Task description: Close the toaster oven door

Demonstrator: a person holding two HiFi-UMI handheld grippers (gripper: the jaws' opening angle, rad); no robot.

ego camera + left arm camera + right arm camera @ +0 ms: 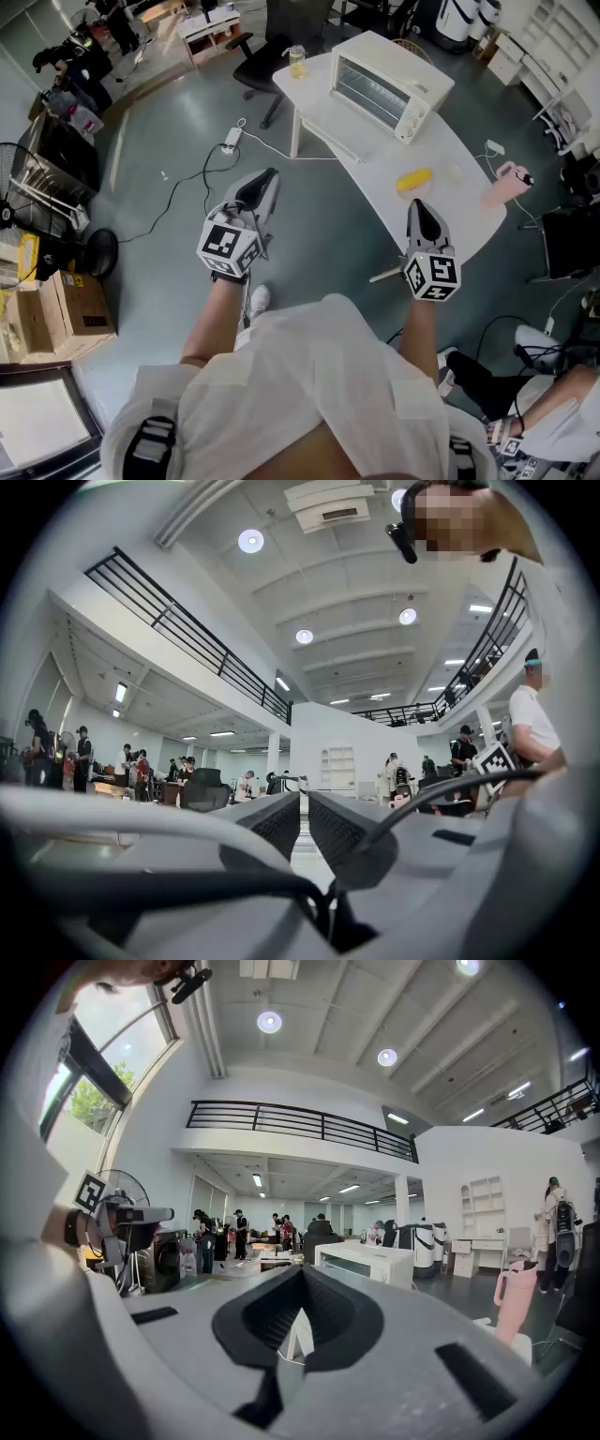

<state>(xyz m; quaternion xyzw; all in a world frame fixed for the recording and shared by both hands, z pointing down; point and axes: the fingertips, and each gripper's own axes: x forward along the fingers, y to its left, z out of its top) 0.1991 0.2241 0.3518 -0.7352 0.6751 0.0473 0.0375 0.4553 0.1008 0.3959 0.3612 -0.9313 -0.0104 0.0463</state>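
White-shirted holder's (309, 375) two claws, well short of long white bench (375, 159).
Left claw (264, 180) parted by a slit, empty; right claw (416, 204) pressed together, empty. Cream boxy toaster oven (389, 86) at bench's far end. Advice: step closer, then nudge door's (368, 94) top edge flush with closed tips. Door's position too small to read; handle not discernible.

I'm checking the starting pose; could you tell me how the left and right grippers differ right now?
The left gripper has its jaws slightly apart; the right gripper has them shut. The left hangs over floor, the right by the table edge. Both are empty and short of the toaster oven.
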